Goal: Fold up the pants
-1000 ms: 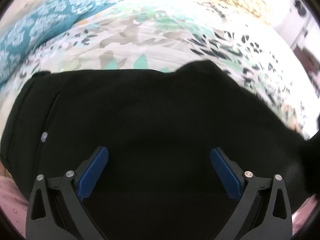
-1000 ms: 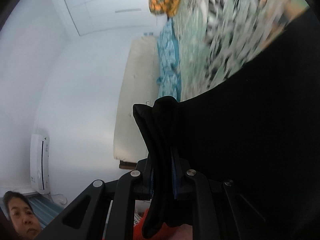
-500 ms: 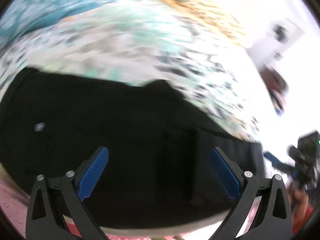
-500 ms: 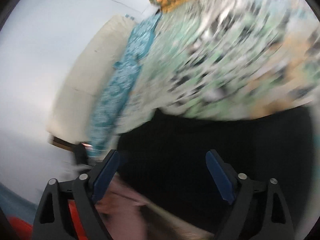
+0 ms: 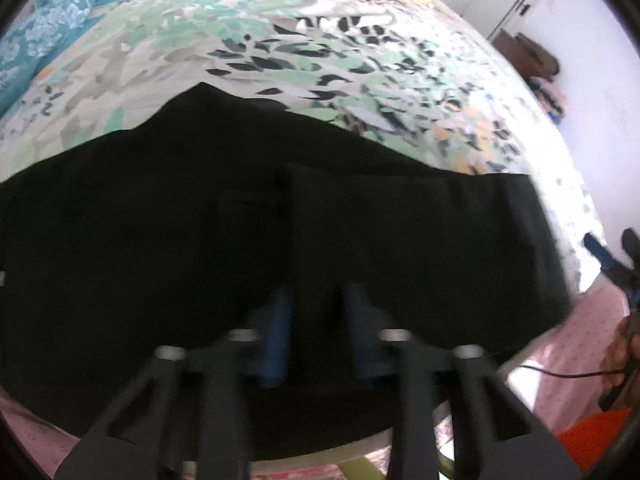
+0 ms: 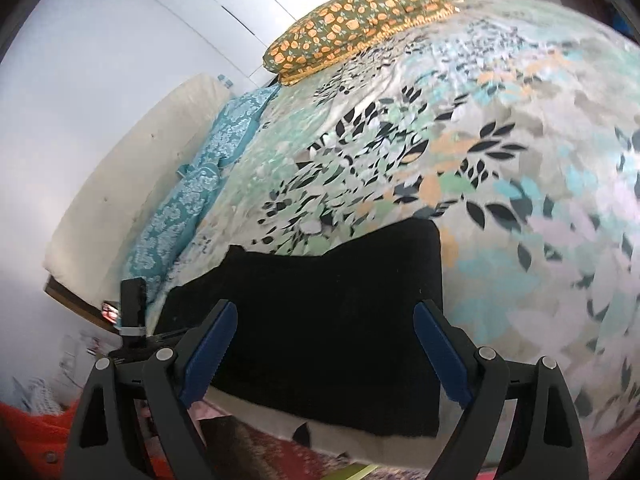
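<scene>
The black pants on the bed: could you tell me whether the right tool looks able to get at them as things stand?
Probably yes. The right tool stands open just above the black pants, which lie flat at the near edge of the floral bedspread, and nothing sits between its fingers and the cloth.

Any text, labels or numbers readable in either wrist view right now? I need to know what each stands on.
None can be read in either view.
The black pants show no tag or print.
The bedspread and the pillow carry patterns only.
The small lit spot on the dark device at the bed's edge is too blurred to read.
</scene>
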`<state>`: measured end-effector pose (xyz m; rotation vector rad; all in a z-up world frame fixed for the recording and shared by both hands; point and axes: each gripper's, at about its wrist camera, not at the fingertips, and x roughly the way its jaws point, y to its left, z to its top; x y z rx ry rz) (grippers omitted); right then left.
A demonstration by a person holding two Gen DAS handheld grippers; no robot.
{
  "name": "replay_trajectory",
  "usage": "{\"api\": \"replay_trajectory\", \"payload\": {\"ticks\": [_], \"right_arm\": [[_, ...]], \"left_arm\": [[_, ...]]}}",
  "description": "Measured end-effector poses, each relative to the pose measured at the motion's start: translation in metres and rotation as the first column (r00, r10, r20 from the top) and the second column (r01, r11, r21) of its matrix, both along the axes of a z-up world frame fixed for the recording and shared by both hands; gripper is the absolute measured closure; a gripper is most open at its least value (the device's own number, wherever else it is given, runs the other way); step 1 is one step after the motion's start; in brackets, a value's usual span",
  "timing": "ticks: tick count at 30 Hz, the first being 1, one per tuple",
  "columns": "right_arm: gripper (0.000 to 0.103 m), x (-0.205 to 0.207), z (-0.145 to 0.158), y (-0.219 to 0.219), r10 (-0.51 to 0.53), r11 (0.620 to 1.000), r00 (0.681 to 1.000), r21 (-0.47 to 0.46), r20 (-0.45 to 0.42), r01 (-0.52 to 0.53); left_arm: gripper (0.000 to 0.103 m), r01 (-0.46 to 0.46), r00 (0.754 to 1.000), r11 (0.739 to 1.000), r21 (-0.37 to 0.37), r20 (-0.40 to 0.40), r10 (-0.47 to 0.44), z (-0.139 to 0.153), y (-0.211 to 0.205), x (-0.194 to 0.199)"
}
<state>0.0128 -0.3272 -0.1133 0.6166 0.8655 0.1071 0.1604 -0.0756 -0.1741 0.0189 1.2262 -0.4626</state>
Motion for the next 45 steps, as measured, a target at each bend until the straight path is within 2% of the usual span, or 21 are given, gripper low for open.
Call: {"api": "replay_trajectory", "payload": {"ticks": [3, 7, 9, 12, 13, 15, 17, 18, 20, 21, 22, 25, 27, 29, 33, 35, 36, 38, 40, 43, 45], "right_arm": [[0.013, 0.002, -0.004, -0.002, -0.021, 1.0, 1.0, -0.016, -0.018, 0.021], [0.013, -0.004, 0.002, -0.003, -0.023, 0.996, 1.0, -0.082, -0.009, 0.022], [0.013, -0.003, 0.004, 0.003, 0.008, 0.995, 1.0, -0.101, -0.003, -0.008], [0.013, 0.004, 0.0, 0.027, 0.121, 0.987, 0.992, -0.102, -0.016, -0.122], [0.013, 0.006, -0.005, 0.034, 0.154, 0.984, 0.987, -0.09, -0.035, -0.157], [0.013, 0.017, -0.035, 0.054, 0.235, 0.967, 0.957, -0.062, -0.169, -0.249], [0.012, 0.021, -0.062, 0.068, 0.259, 0.95, 0.92, -0.095, -0.295, -0.298], [0.011, 0.021, -0.064, 0.073, 0.269, 0.939, 0.921, -0.134, -0.283, -0.315], [0.005, 0.023, -0.063, 0.078, 0.284, 0.932, 0.916, -0.144, -0.284, -0.333], [0.005, 0.023, -0.063, 0.078, 0.281, 0.932, 0.916, -0.147, -0.288, -0.332], [0.004, 0.023, -0.064, 0.077, 0.279, 0.932, 0.917, -0.148, -0.284, -0.329], [0.002, 0.022, -0.064, 0.079, 0.279, 0.931, 0.92, -0.156, -0.276, -0.33], [0.001, 0.022, -0.064, 0.08, 0.282, 0.929, 0.919, -0.16, -0.277, -0.334], [0.0, 0.021, -0.066, 0.08, 0.281, 0.929, 0.919, -0.162, -0.276, -0.332], [0.0, 0.022, -0.063, 0.084, 0.279, 0.928, 0.92, -0.17, -0.276, -0.333], [0.0, 0.021, -0.063, 0.083, 0.28, 0.928, 0.92, -0.17, -0.273, -0.332], [0.0, 0.021, -0.063, 0.083, 0.279, 0.928, 0.921, -0.17, -0.272, -0.331], [0.0, 0.021, -0.064, 0.082, 0.275, 0.931, 0.923, -0.166, -0.27, -0.326], [0.0, 0.022, -0.064, 0.08, 0.266, 0.937, 0.926, -0.155, -0.267, -0.314], [0.0, 0.022, -0.064, 0.077, 0.251, 0.948, 0.933, -0.129, -0.258, -0.291], [0.0, 0.022, -0.065, 0.075, 0.243, 0.953, 0.937, -0.117, -0.252, -0.278]], "left_arm": [[0.099, -0.059, 0.998, 0.997, -0.046, -0.019, 0.058, 0.007, 0.017, -0.001], [0.099, -0.123, 0.992, 0.991, -0.051, -0.015, 0.123, 0.015, 0.047, -0.004], [0.099, -0.15, 0.988, 0.988, -0.038, -0.033, 0.149, 0.01, 0.056, -0.001], [0.099, -0.137, 0.99, 0.99, 0.003, -0.029, 0.138, 0.004, 0.052, -0.002], [0.098, -0.127, 0.992, 0.992, 0.019, -0.023, 0.127, 0.003, 0.05, -0.003], [0.096, -0.107, 0.994, 0.993, 0.054, -0.013, 0.108, 0.0, 0.045, -0.002], [0.092, -0.117, 0.992, 0.992, 0.048, -0.03, 0.119, -0.003, 0.048, 0.0], [0.088, -0.13, 0.991, 0.991, 0.027, -0.041, 0.131, -0.002, 0.052, 0.001], [0.066, -0.181, 0.982, 0.983, -0.024, -0.054, 0.18, 0.003, 0.068, 0.006], [0.043, -0.236, 0.971, 0.971, -0.03, -0.03, 0.235, 0.009, 0.081, 0.008], [0.031, -0.283, 0.959, 0.959, -0.029, 0.0, 0.283, 0.014, 0.091, 0.009], [0.029, -0.421, 0.904, 0.903, -0.082, 0.04, 0.425, 0.028, 0.128, 0.015], [0.029, -0.456, 0.885, 0.883, -0.107, 0.05, 0.463, 0.032, 0.135, 0.013], [0.029, -0.426, 0.897, 0.896, -0.122, 0.075, 0.436, 0.035, 0.126, 0.008], [0.026, -0.212, 0.96, 0.972, -0.106, 0.162, 0.227, 0.043, 0.07, -0.008], [0.022, -0.121, 0.972, 0.99, -0.075, 0.195, 0.134, 0.043, 0.049, -0.014], [0.017, -0.072, 0.973, 0.997, -0.038, 0.215, 0.078, 0.041, 0.034, -0.017], [0.013, -0.015, 0.97, 0.998, 0.056, 0.244, 0.001, 0.033, 0.016, -0.016], [0.013, 0.0, 0.975, 0.988, 0.157, 0.221, -0.035, 0.014, 0.007, -0.012], [0.013, 0.04, 0.991, 0.978, 0.206, 0.114, -0.064, -0.013, 0.011, -0.007], [0.01, 0.034, 0.99, 0.978, 0.205, 0.129, -0.061, -0.014, 0.015, -0.011]]}}
